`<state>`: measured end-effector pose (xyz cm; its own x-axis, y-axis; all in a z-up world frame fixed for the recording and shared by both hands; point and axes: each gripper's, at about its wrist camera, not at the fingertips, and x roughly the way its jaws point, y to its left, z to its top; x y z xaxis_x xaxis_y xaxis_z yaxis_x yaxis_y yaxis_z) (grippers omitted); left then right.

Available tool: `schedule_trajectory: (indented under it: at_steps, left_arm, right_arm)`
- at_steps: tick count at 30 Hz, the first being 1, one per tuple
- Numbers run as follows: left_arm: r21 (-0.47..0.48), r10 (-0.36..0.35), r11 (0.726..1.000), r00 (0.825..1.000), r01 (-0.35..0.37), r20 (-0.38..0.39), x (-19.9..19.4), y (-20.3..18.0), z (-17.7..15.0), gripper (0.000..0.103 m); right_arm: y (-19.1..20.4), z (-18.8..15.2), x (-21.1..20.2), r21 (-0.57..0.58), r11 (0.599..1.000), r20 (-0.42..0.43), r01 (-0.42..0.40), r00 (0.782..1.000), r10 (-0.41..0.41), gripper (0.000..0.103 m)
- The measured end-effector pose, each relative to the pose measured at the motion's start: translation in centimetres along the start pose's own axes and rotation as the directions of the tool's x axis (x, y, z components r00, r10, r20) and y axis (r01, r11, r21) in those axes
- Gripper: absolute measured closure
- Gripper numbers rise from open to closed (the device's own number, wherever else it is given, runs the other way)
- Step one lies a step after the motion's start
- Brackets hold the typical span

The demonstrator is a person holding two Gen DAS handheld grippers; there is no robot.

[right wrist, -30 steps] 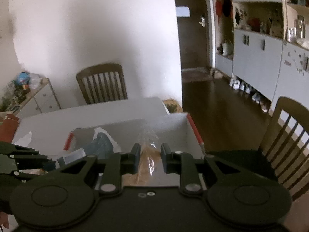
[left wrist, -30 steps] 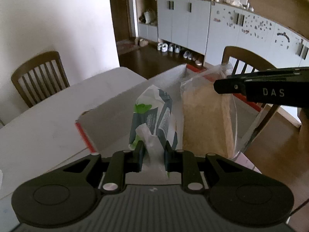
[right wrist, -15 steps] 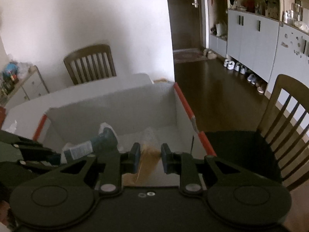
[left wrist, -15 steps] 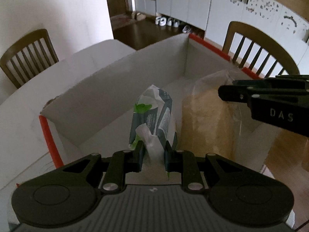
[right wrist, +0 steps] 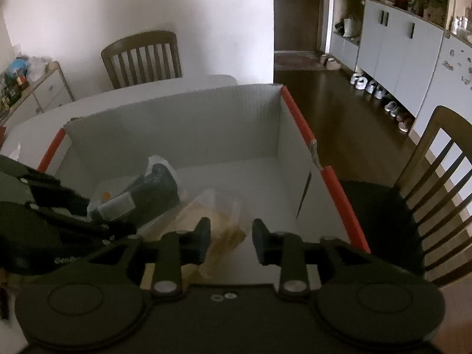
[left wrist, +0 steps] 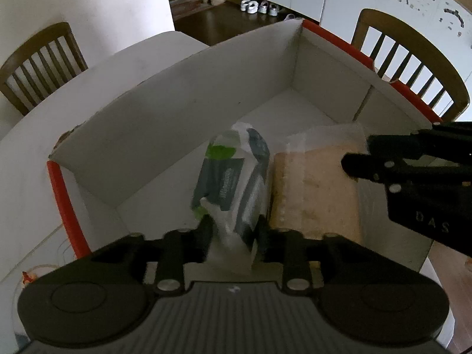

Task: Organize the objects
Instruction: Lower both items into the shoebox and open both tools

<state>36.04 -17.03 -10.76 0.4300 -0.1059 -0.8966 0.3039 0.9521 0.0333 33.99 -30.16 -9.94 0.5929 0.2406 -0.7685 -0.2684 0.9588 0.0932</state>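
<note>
While the left gripper [left wrist: 233,233] pinches the neck of the green-and-white packet [left wrist: 233,177], both bags are already down inside the red-edged box [left wrist: 177,100], near its front wall. Beside it, the clear bag of crumbs [left wrist: 315,188] looks released: the right gripper [right wrist: 230,243] stands parted. One release left, I'd judge.

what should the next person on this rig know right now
Left gripper: shut on the green-and-white packet, held low inside the white box.
Right gripper: open, fingers either side of the clear bag of tan grains, which lies in the box beside the packet.
Done: both items are inside the box.
Left: release the packet and lift both grippers out.
</note>
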Motion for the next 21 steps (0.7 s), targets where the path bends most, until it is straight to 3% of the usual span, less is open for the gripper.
schedule_trajectory:
  at_steps: [2, 8, 21]
  left_arm:
    - [-0.01, -0.001, 1.0, 1.0, 0.001, 0.005, -0.2, 0.2, -0.1, 0.04]
    - [-0.001, 0.003, 1.0, 0.999, -0.003, 0.047, -1.4, -0.1, 0.0, 0.04]
    - [-0.064, -0.035, 0.997, 0.984, 0.046, 0.173, -6.8, 1.4, -2.1, 0.04]
  right_arm:
    - [0.0, -0.1, 0.0, -0.004, 1.0, -0.006, 0.0, 1.0, 0.0, 0.061]
    - [0.1, -0.2, -1.0, -0.03, 1.0, 0.005, 0.002, 1.0, -0.002, 0.046]
    - [1.3, -0.2, -6.3, -0.064, 0.997, 0.07, -0.033, 0.997, 0.038, 0.042]
